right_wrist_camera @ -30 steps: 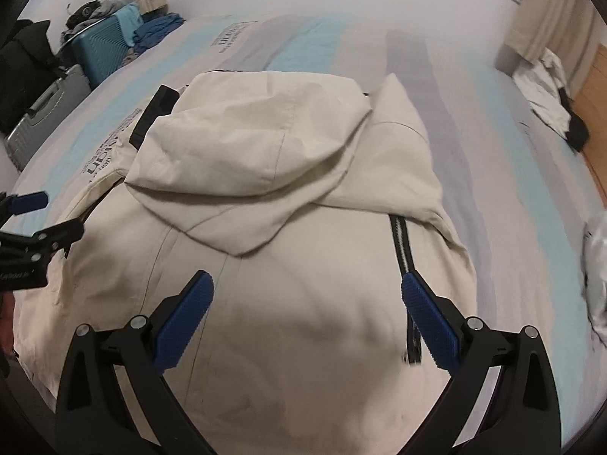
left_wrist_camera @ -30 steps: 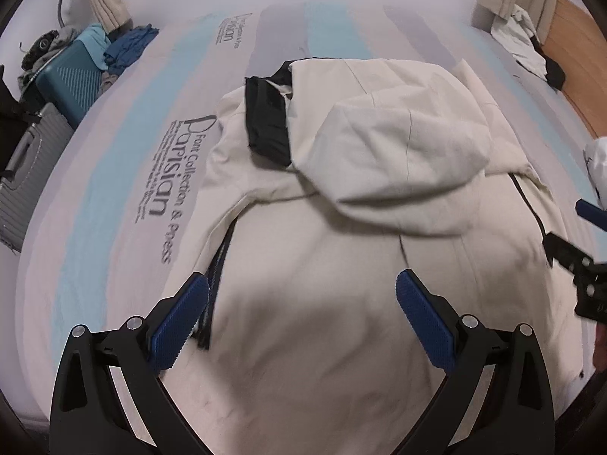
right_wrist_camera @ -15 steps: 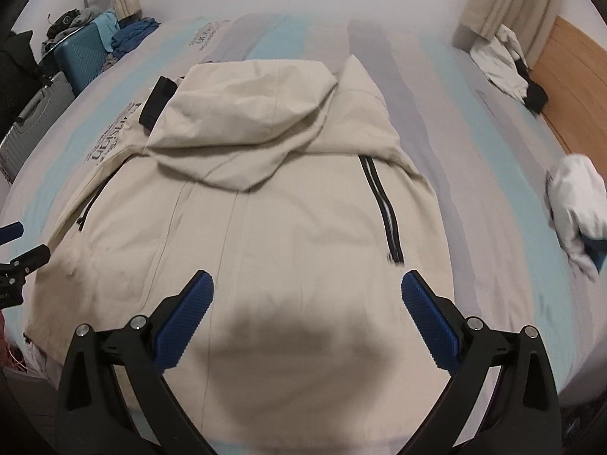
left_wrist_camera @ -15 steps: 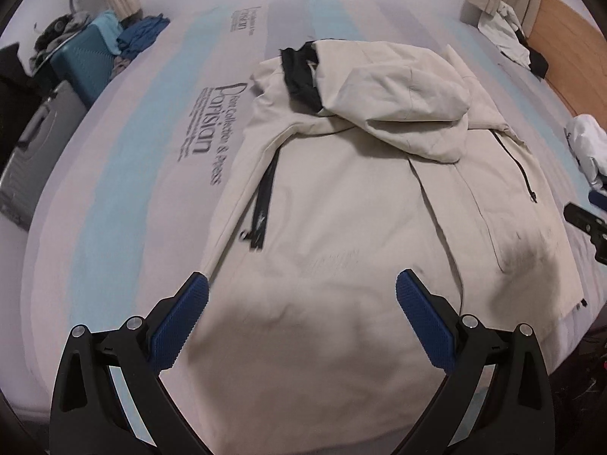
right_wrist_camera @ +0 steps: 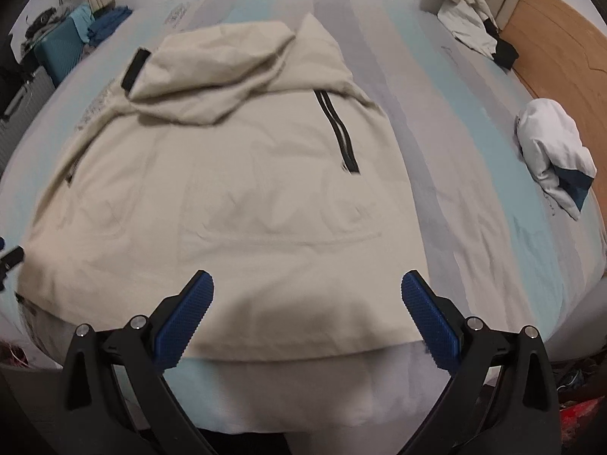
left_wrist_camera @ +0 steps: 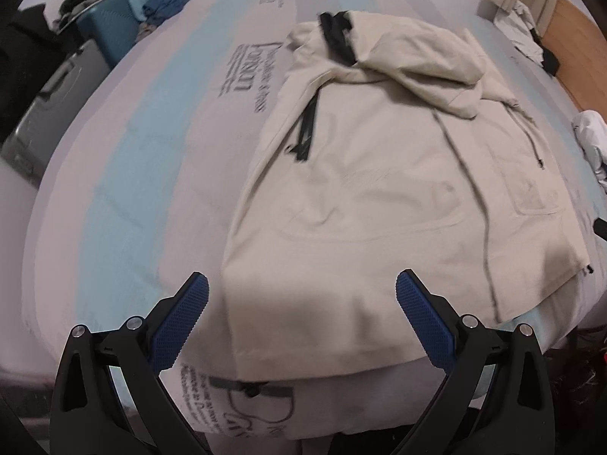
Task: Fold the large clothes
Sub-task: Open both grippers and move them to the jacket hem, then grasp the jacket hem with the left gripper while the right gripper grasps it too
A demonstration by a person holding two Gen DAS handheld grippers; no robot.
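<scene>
Garment: cream hooded jacket (left_wrist_camera: 398, 189) (right_wrist_camera: 235, 189), spread flat on the bed, hood end far from the cameras, hem at the near edge.
Hood: cream hood (right_wrist_camera: 224, 72) folded down over the upper back of the jacket; black trim (left_wrist_camera: 337, 36) showing at its left side.
Zips: black zip (right_wrist_camera: 337, 132) on the jacket's right side; another black zip (left_wrist_camera: 305, 132) on its left side.
Bed: striped sheet (left_wrist_camera: 125, 174) in pale blue, grey and white with printed lettering; jacket hem lies along the near mattress edge.
Left gripper (left_wrist_camera: 302, 320): jaws wide apart, nothing between the blue pads (left_wrist_camera: 182, 322); above the jacket's near left corner, not touching the cloth.
Right gripper (right_wrist_camera: 308, 318): jaws wide apart, empty; above the hem near the right corner, clear of the fabric.
Other cloth: white garment with a teal patch (right_wrist_camera: 554, 151) bunched on the sheet, well to the right of the jacket.
Surroundings: teal suitcase (left_wrist_camera: 110, 34) and grey suitcase (left_wrist_camera: 49, 113) beside the bed on the left; wooden floor (right_wrist_camera: 557, 60) at far right.
Image quality: both views slightly motion-blurred.
</scene>
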